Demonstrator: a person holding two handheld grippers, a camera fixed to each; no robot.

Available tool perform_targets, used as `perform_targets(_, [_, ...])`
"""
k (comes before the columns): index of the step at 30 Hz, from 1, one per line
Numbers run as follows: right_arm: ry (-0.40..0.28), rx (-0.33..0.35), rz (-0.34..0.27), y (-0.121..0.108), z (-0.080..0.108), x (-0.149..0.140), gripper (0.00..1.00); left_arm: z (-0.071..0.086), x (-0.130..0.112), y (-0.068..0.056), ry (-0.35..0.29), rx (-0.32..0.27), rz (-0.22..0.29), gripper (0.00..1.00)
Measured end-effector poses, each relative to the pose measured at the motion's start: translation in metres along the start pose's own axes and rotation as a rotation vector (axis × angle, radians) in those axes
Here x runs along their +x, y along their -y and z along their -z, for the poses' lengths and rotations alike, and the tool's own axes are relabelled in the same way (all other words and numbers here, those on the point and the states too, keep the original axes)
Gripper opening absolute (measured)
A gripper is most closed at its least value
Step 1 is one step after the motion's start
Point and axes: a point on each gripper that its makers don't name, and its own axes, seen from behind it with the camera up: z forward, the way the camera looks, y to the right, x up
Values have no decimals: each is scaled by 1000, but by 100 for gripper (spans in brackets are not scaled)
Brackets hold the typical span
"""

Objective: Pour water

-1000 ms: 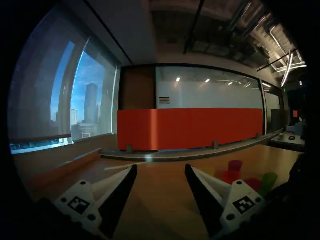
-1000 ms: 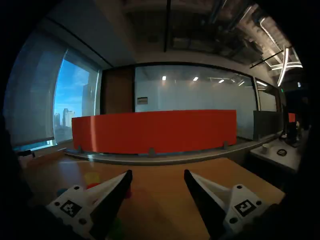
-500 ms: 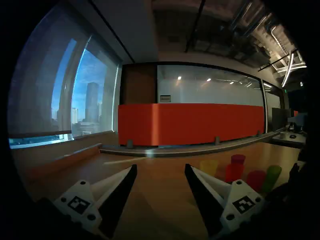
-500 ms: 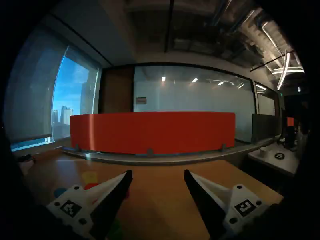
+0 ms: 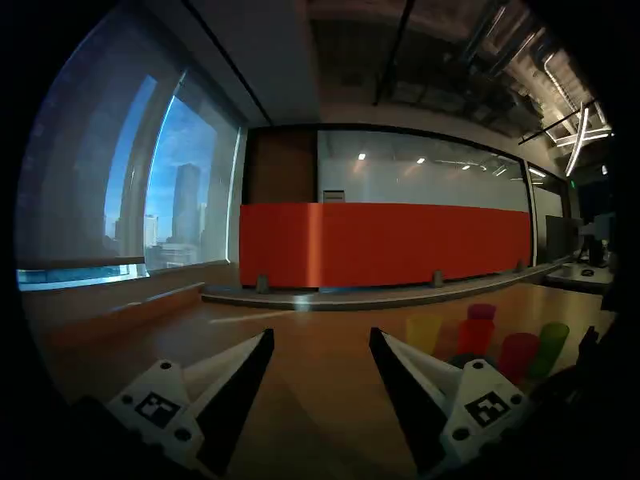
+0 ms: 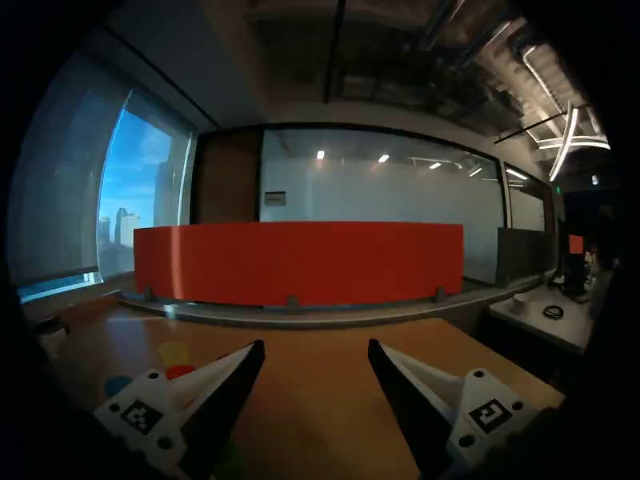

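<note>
In the left gripper view my left gripper (image 5: 320, 344) is open above the wooden table (image 5: 320, 392) with nothing between its fingers. To its right stand several coloured cups: a yellow cup (image 5: 422, 334), a red cup (image 5: 475, 338), a purple cup (image 5: 482, 311) behind it, a pink-red cup (image 5: 518, 356) and a green cup (image 5: 552, 339). In the right gripper view my right gripper (image 6: 316, 356) is open and empty over the table (image 6: 320, 400). Left of its left finger I see a yellow cup (image 6: 173, 353), a red cup rim (image 6: 179, 371) and a blue cup (image 6: 118, 385).
An orange divider panel (image 5: 384, 244) runs along the table's far edge, on a grey rail (image 5: 360, 300). Windows (image 5: 172, 208) lie to the left. A side desk (image 6: 544, 316) with small items stands at the right.
Both cameras have tilted down a little, so the divider sits higher in each view. The cups show more fully in the left gripper view. Both grippers stay open.
</note>
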Motion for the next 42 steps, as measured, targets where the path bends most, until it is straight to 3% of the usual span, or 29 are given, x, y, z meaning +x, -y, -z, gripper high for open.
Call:
perform_targets(21, [-13, -9, 7, 5, -4, 12, 100, -1, -17, 4, 17, 4, 23, 88])
perform_targets(42, [-15, -4, 0, 2, -1, 12, 100, -6, -25, 0, 46, 2, -3, 88])
